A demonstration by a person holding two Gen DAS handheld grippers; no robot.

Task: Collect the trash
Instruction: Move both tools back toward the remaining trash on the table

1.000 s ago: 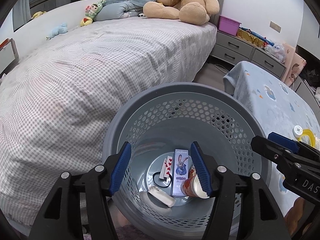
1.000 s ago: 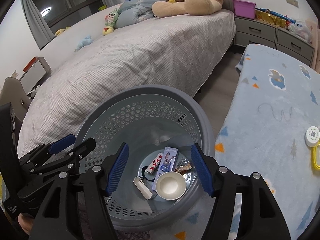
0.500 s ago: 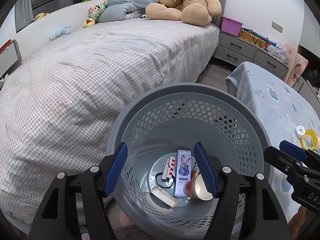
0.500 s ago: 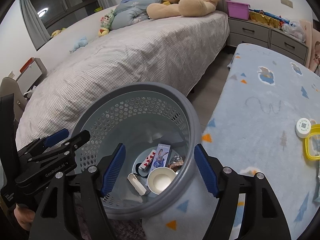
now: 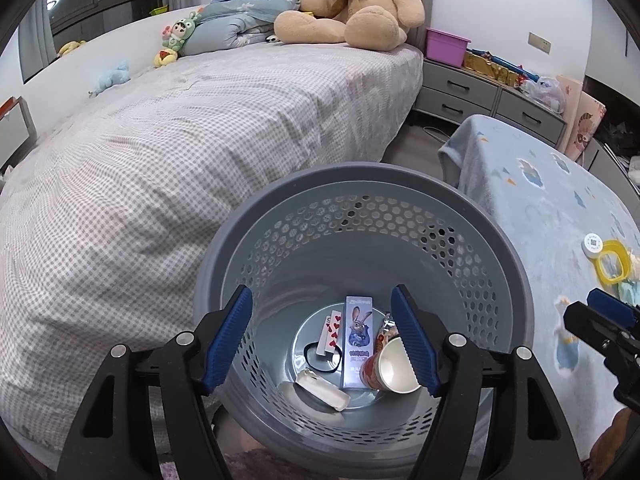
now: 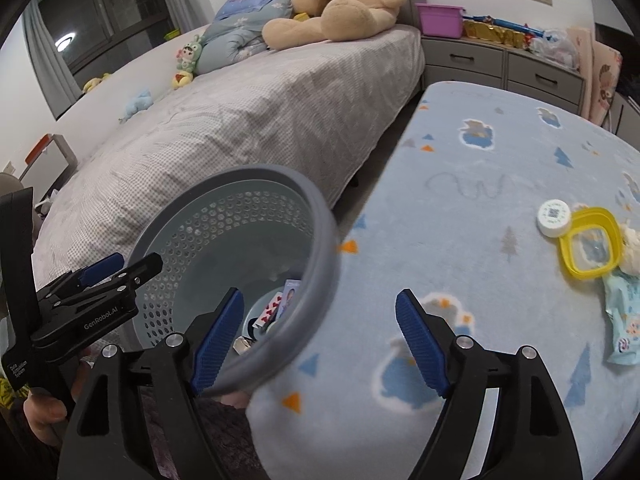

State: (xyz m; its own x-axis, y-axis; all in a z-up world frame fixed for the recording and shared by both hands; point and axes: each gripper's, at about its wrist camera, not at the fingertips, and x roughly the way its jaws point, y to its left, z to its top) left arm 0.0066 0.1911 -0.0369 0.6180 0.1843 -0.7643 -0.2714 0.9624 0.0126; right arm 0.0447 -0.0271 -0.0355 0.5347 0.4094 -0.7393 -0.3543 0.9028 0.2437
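Left hand-held gripper [image 5: 322, 340] hovers over grey perforated plastic bin [image 5: 516, 264], jaws released, nothing held; red paper cup [image 5: 386, 370], blue carton [image 5: 358, 336] and cards lie at bin bottom. Right hand-held gripper [image 6: 318, 338], also released and empty, points at blue-blanketed worktop [image 6: 460, 208]. Remaining trash, a pale blue crumpled wrapper [image 6: 624, 320] beside yellow lid [image 6: 590, 242], lies far right, nearer the right one, long axis running near-to-far.

A grey basket [image 5: 360, 216], pierced with small holes, is filling the lower centre. Beside it a pale blue blanket [image 6: 472, 184] is showing orange triangles and blue trees. The bed [image 5: 160, 152] at upper left is wearing grey-and-white checks, with a tan teddy bear [image 5: 352, 8] above. A yellow lid [image 6: 590, 242] is glowing at right.
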